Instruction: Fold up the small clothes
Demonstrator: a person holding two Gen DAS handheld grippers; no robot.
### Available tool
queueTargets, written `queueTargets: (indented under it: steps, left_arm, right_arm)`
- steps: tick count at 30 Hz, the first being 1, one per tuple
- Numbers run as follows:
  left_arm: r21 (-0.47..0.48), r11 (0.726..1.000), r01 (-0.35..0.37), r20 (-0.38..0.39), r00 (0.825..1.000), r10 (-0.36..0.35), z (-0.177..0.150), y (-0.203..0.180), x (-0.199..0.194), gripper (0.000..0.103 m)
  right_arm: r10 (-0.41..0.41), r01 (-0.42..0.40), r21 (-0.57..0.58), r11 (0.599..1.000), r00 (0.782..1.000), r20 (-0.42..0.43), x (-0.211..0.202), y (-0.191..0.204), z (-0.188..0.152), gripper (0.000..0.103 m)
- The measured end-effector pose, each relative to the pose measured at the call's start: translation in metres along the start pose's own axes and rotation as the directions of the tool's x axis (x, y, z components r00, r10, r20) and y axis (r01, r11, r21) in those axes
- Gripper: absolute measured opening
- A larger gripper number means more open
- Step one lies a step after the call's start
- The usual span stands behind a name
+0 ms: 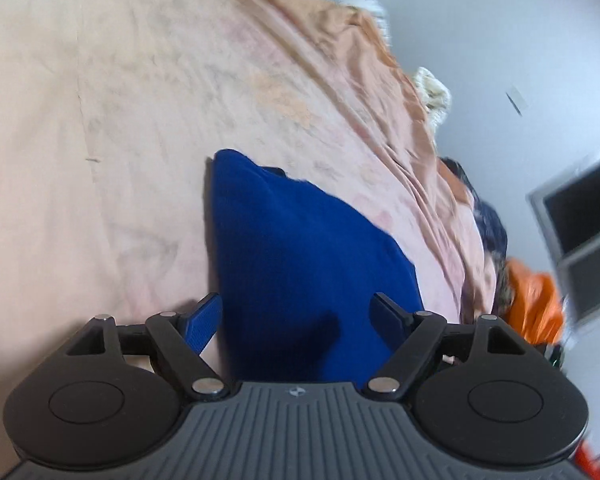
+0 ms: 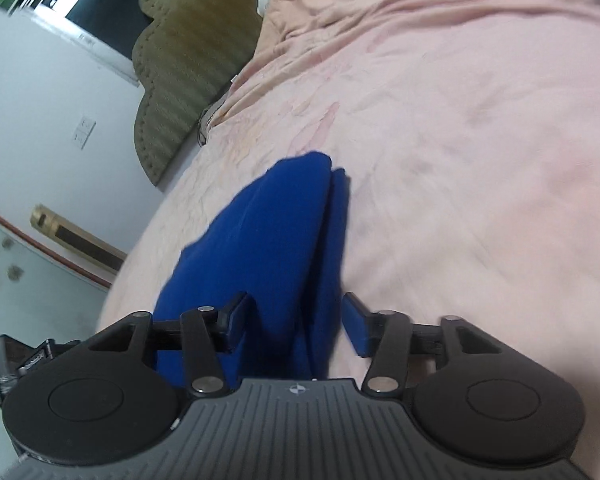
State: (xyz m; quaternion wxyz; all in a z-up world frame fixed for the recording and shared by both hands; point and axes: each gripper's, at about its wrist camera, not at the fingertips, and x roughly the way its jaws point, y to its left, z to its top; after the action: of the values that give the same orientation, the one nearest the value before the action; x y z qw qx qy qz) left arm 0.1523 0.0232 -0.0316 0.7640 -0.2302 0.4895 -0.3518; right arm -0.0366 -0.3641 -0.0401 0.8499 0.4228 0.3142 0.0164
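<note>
Blue cloth [image 1: 300,248] lies folded on the pink bedsheet [image 1: 100,120], narrowing to a point away from both cameras. Left hand-held gripper [image 1: 298,318]: jaws spread wide, cloth between them, pads not pressing on it. Right hand-held gripper [image 2: 296,322]: jaws partly spread, straddling the near end of the cloth [image 2: 284,240]; pads clear of the fabric as far as I can see. Cloth shows a lengthwise fold ridge in the right view. Olive headboard [image 2: 188,52] at the bed's far left edge. Orange item [image 1: 536,304] sits off the bed's right side.
</note>
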Motion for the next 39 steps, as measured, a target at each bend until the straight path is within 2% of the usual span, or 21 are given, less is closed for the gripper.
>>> queueTargets:
  steps: [5,6,7,8,10,12,15,19,21,23,24,26,28,29,32,33,34,35,37,38,39]
  left_arm:
    - [-0.118,0.982,0.148,0.014,0.989,-0.147,0.029,0.021,0.037,0.079]
    - [-0.117,0.981,0.154,0.018,0.988,-0.153,0.031,0.02,0.043,0.065]
    - [-0.103,0.986,0.134,0.015,0.991,-0.133,0.032,0.017,0.047,0.043]
    - [-0.065,0.992,0.11,-0.001,0.994,-0.11,0.031,0.012,0.05,0.034]
    - [0.044,0.998,0.055,0.021,0.998,-0.056,0.025,0.001,0.045,0.025]
    - [0.15,0.988,0.031,0.066,0.997,-0.041,0.02,-0.011,0.031,0.023]
    - [0.263,0.965,0.013,0.112,0.993,-0.044,0.028,-0.031,0.019,0.023]
    - [0.389,0.916,-0.097,0.17,0.985,0.032,0.056,-0.054,0.03,0.023]
    - [0.415,0.89,-0.187,0.193,0.974,0.115,0.069,-0.056,0.049,0.024]
    - [0.395,0.881,-0.26,0.181,0.962,0.202,0.073,-0.049,0.063,0.027]
    - [0.375,0.889,-0.263,0.169,0.962,0.213,0.072,-0.045,0.063,0.027]
    - [0.365,0.893,-0.263,0.204,0.959,0.199,0.061,-0.045,0.048,0.03]
    - [0.377,0.873,-0.31,0.246,0.942,0.229,0.047,-0.052,0.032,0.034]
    - [0.379,0.864,-0.331,0.262,0.934,0.243,0.039,-0.055,0.023,0.034]
    - [0.37,0.862,-0.345,0.27,0.928,0.256,0.009,-0.065,-0.001,0.036]
    - [0.368,0.865,-0.342,0.266,0.93,0.255,-0.003,-0.068,-0.007,0.04]
    - [0.375,0.859,-0.347,0.262,0.929,0.261,-0.012,-0.071,-0.009,0.05]
    - [0.383,0.844,-0.374,0.263,0.921,0.289,-0.022,-0.073,-0.008,0.055]
    - [0.403,0.78,-0.48,0.294,0.874,0.386,-0.038,-0.072,0.0,0.057]
    - [0.399,0.762,-0.51,0.296,0.858,0.419,-0.043,-0.072,0.002,0.057]
    - [0.382,0.769,-0.513,0.29,0.856,0.428,-0.046,-0.073,-0.002,0.056]
  right_arm:
    - [0.129,-0.127,0.036,0.991,0.99,-0.056,0.046,-0.004,0.03,0.05]
    - [0.166,-0.165,0.024,0.986,0.983,-0.08,0.054,-0.002,0.036,0.049]
    - [0.196,-0.195,0.02,0.981,0.975,-0.106,0.062,-0.002,0.042,0.046]
    - [0.21,-0.209,0.026,0.978,0.97,-0.124,0.07,-0.001,0.047,0.044]
    - [0.2,-0.199,0.021,0.98,0.968,-0.149,0.085,0.002,0.055,0.026]
    - [0.167,-0.169,0.0,0.986,0.973,-0.158,0.091,0.006,0.055,0.022]
    - [0.15,-0.164,-0.11,0.98,0.98,-0.128,0.081,0.025,0.05,0.019]
    - [0.177,-0.184,-0.167,0.969,0.983,-0.058,0.084,0.044,0.066,0.019]
    - [0.154,-0.157,-0.203,0.967,0.988,-0.029,0.095,0.05,0.08,0.019]
    - [0.083,-0.08,-0.204,0.976,0.997,0.006,0.112,0.048,0.091,0.026]
    - [0.017,-0.012,-0.196,0.98,1.0,0.023,0.119,0.043,0.096,0.04]
    - [-0.085,0.092,-0.187,0.978,0.995,0.043,0.124,0.042,0.1,0.038]
    - [-0.082,0.098,-0.189,0.977,0.993,0.088,0.107,0.046,0.095,0.043]
    - [-0.115,0.139,-0.213,0.967,0.986,0.119,0.095,0.048,0.091,0.043]
    - [-0.239,0.293,-0.269,0.918,0.947,0.215,0.058,0.059,0.071,0.042]
    - [-0.239,0.3,-0.279,0.912,0.943,0.233,0.046,0.059,0.063,0.042]
    - [-0.215,0.279,-0.294,0.914,0.949,0.231,0.037,0.06,0.054,0.042]
    - [-0.183,0.243,-0.308,0.92,0.96,0.212,0.031,0.059,0.047,0.043]
    - [-0.142,0.187,-0.336,0.923,0.978,0.152,0.025,0.058,0.031,0.052]
    - [-0.153,0.19,-0.358,0.914,0.98,0.129,0.027,0.058,0.023,0.053]
    - [-0.203,0.234,-0.389,0.891,0.972,0.12,0.032,0.057,0.017,0.053]
